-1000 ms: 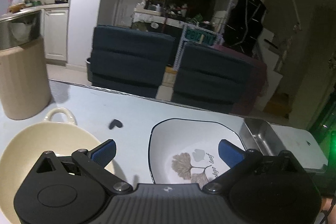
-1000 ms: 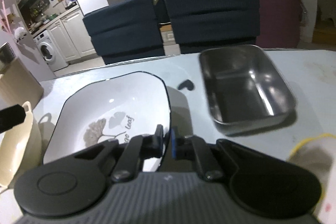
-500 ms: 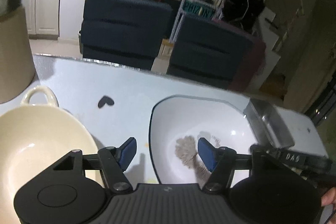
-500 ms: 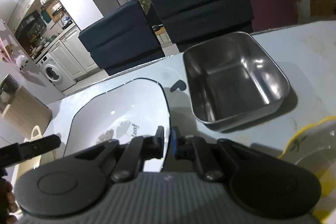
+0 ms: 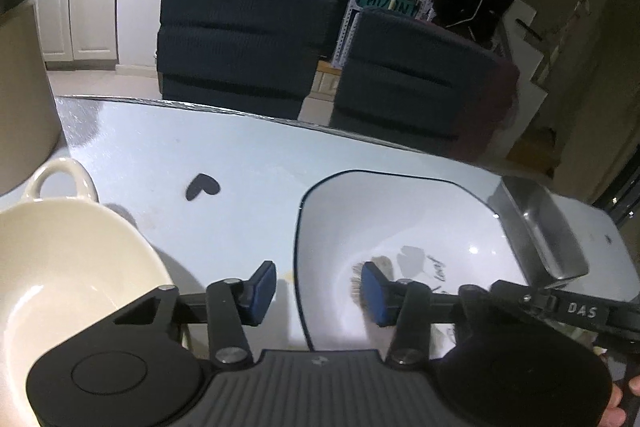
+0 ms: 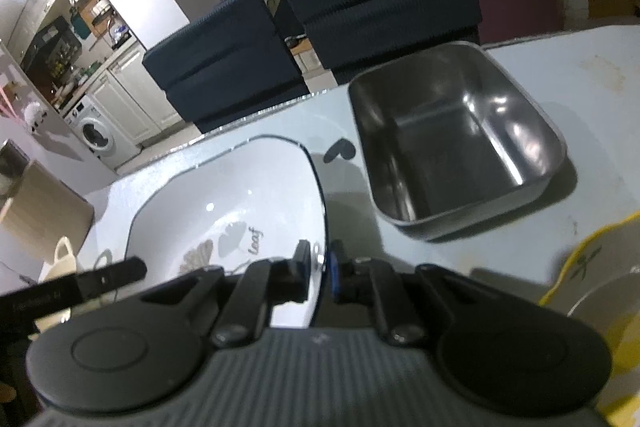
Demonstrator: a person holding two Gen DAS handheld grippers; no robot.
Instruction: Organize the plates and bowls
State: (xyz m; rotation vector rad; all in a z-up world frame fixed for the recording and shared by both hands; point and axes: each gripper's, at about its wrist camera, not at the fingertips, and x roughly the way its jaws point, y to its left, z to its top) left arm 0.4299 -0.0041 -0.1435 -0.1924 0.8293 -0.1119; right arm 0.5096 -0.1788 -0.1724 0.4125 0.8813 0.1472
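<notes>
We had the white square plate on the pale table, between the cream bowl and the steel tray. Our right gripper was clenched on the plate's right rim. Our left gripper straddled the opposite, left rim, one pad outside, one over the plate's floor; its jaws were closing, not yet pressing. That rim ran away from us, square between the pads, so the left hand only needed to finish closing, we judged.
</notes>
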